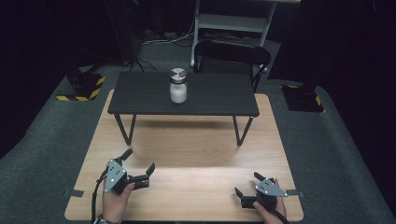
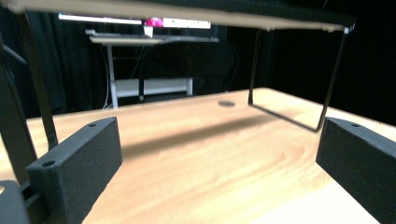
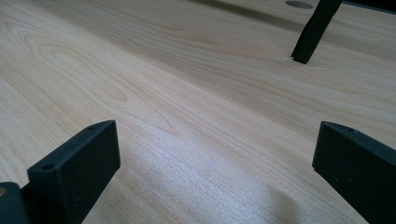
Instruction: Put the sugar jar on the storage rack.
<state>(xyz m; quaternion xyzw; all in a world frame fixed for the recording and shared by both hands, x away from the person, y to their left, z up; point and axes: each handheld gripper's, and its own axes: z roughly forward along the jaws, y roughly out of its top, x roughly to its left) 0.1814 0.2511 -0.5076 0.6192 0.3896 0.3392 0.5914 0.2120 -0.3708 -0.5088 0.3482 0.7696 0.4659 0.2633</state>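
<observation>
Wood of the big table point(image 1: 187, 154) carries a low black shelf point(image 1: 210, 95) at its far half, and on top of that shelf, a bit left of its middle, stands the jar point(image 1: 178, 86), upright, with white content and a metal lid point(image 1: 177, 74), well apart from both tools. The jar looks like glass, so I judge it stiff, rather heavy, slippery and breakable; the best hold seems around its body just under the lid. The left gripper point(image 1: 139, 164) and the right gripper point(image 1: 246, 185) rest near the front edge, both with jaws spread wide and nothing between them.
</observation>
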